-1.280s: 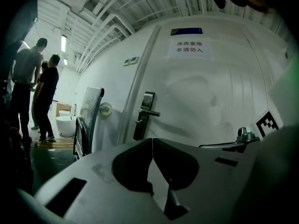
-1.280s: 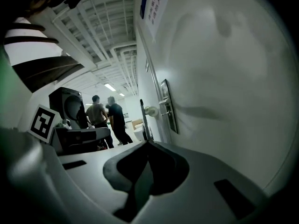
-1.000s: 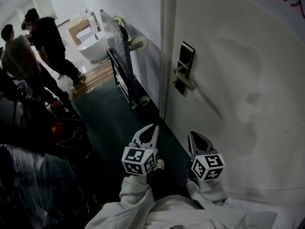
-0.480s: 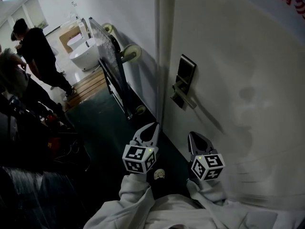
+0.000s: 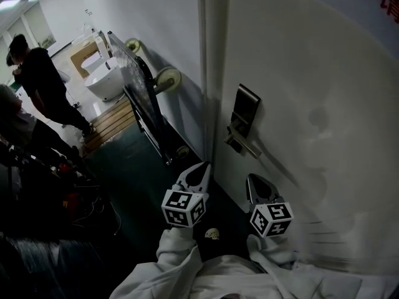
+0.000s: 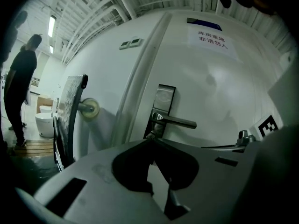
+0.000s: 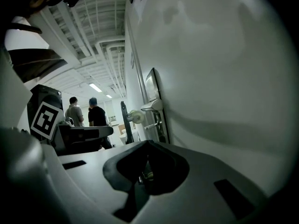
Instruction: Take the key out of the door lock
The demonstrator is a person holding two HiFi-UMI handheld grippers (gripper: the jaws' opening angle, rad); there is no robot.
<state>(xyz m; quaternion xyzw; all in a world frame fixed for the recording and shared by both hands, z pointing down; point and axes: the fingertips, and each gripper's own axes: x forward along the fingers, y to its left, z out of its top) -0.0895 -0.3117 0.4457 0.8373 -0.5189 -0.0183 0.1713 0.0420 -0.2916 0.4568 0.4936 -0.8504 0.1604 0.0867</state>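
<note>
Beneath one door lock [image 5: 245,109], two closed claws [image 5: 200,167] [image 5: 255,180]

A white sign [image 6: 212,37] on the door [image 6: 224,92], high above the lock [image 6: 162,108], bears red Chinese characters ending 非请勿入. The blue plate [image 6: 197,21] higher still is unreadable.

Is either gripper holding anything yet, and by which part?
Nothing. The left gripper and right gripper are both shut and empty, short of the door lock.

Warehouse-like back room: bare ceiling beams [image 6: 100,6], a wheeled cart [image 5: 138,95], a bathtub [image 5: 103,83] (white).
</note>
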